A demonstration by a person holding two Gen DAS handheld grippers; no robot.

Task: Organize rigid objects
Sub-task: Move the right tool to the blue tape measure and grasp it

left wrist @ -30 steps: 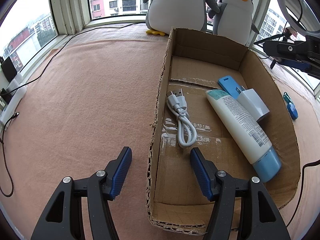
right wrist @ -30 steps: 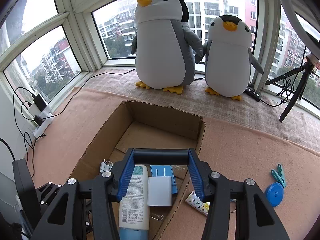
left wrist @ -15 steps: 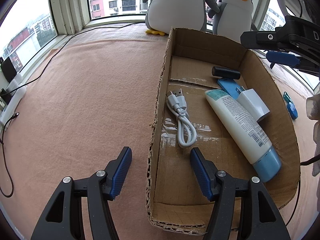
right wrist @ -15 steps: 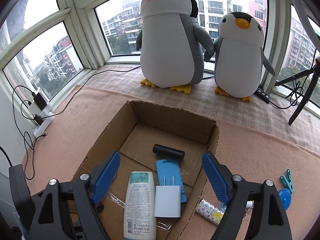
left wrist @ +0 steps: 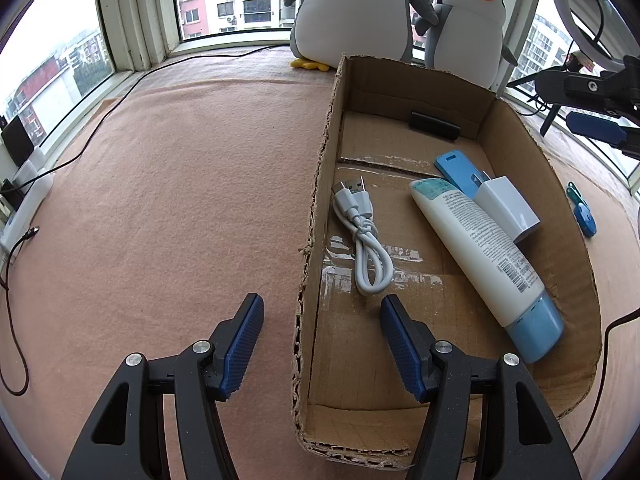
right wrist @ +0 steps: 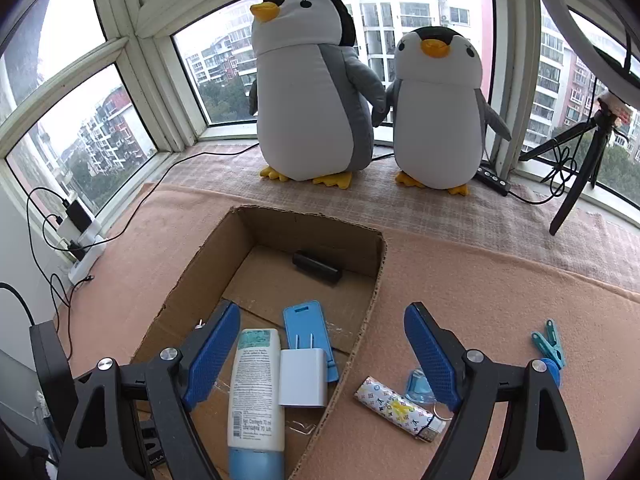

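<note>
An open cardboard box lies on the pink cloth. Inside it are a white USB cable, a white and blue tube, a white charger, a flat blue plug piece and a black cylinder against the far wall. My left gripper is open and straddles the box's left wall, holding nothing. My right gripper hangs open and empty above the box's right wall. The black cylinder lies well ahead of it. A patterned lighter-like stick lies outside the box.
Two plush penguins stand on the sill behind the box. Teal clips and a round blue tape measure lie on the cloth to the right. A tripod stands at the back right. Cables and a power strip run along the left.
My right gripper opened and let go of the black cylinder, which dropped into the box and rolled to the far wall. The right gripper has drawn back. The left gripper has not moved.
</note>
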